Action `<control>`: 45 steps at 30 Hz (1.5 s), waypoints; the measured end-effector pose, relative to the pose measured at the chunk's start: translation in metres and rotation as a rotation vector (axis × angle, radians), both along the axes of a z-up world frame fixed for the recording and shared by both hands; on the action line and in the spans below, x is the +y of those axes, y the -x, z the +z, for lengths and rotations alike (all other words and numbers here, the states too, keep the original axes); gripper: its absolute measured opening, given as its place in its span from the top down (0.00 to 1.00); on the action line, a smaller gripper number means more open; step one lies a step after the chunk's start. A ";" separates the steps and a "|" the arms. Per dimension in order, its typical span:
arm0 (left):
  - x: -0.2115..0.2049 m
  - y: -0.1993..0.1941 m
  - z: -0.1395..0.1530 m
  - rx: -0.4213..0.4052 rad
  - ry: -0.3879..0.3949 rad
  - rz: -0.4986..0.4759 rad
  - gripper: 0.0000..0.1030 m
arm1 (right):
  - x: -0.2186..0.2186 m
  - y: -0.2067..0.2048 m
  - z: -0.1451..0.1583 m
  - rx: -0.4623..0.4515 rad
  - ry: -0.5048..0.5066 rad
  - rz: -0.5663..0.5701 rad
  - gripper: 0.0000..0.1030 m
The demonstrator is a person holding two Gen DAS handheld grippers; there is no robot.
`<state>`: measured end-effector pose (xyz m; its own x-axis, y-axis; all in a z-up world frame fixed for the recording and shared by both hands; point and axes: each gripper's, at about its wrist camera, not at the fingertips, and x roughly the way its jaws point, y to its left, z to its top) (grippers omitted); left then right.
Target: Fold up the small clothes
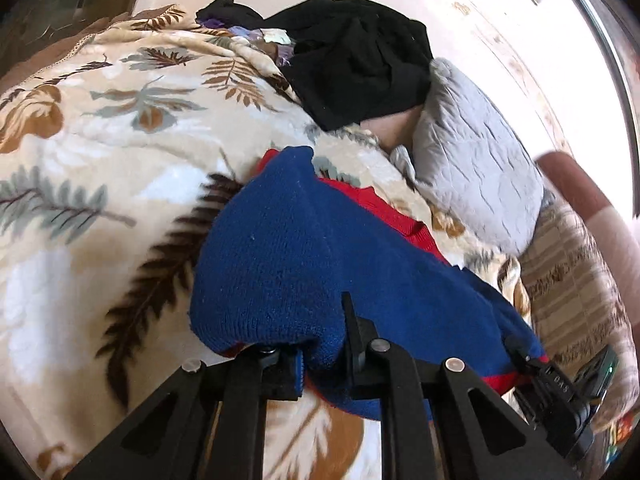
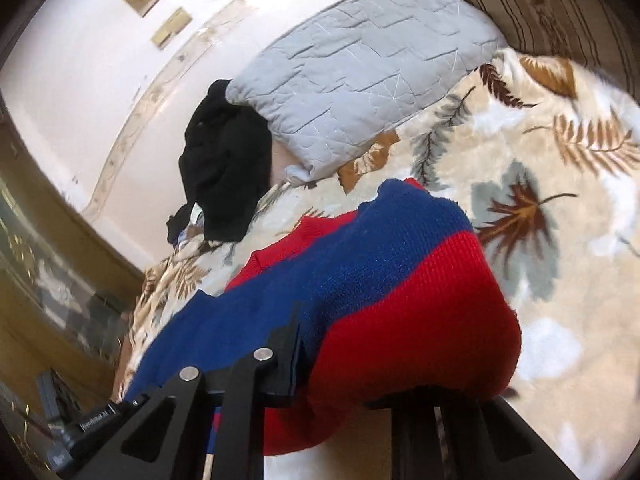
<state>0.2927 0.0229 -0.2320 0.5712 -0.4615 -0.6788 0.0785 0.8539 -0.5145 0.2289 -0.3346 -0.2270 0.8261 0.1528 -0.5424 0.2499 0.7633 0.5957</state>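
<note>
i hold a red-and-blue sweater (image 1: 304, 264) stretched between both tongs, above the blanket (image 1: 100, 152) on the bed. my left tongs (image 1: 320, 356) are clamped on its blue edge, the knit bunched between the fingers. my right tongs (image 2: 340, 364) pinch the red band (image 2: 416, 320), cloth draped over the fingers. beyond the tongs, a grey pillow (image 2: 360, 80) lies on the blanket, with a black garment (image 2: 228, 176) touching its side, against the wall (image 2: 100, 60).
</note>
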 end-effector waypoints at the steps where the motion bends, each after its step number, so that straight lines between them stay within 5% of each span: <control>1: 0.003 0.008 0.001 0.008 0.004 -0.013 0.86 | 0.000 0.004 0.001 0.004 -0.002 0.005 0.79; 11: 0.016 0.070 -0.003 0.019 -0.024 -0.063 0.86 | 0.012 0.071 -0.006 0.016 -0.011 0.021 0.79; 21: 0.016 0.082 -0.026 0.083 -0.098 -0.066 0.85 | 0.008 0.088 -0.032 0.137 -0.070 0.050 0.78; 30: 0.044 0.103 -0.023 0.185 -0.138 -0.045 0.62 | -0.017 0.128 -0.028 0.251 -0.160 0.073 0.66; 36: 0.056 0.118 0.014 0.065 -0.324 -0.018 0.50 | -0.052 0.166 0.008 0.227 -0.080 -0.038 0.66; 38: 0.046 0.118 0.034 -0.021 -0.402 -0.027 0.34 | -0.059 0.162 0.025 0.180 -0.045 -0.066 0.66; 41: 0.021 0.116 0.055 -0.145 -0.524 -0.047 0.22 | -0.050 0.137 0.047 0.127 0.008 -0.037 0.66; 45: -0.025 0.099 0.059 -0.191 -0.602 -0.140 0.14 | -0.012 0.070 0.050 0.161 0.123 0.106 0.66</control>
<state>0.1940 -0.0019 -0.1727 0.6695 -0.1106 -0.7345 0.2526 0.9638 0.0851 0.1586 -0.3468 -0.1765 0.7102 0.1590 -0.6858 0.2483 0.8550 0.4554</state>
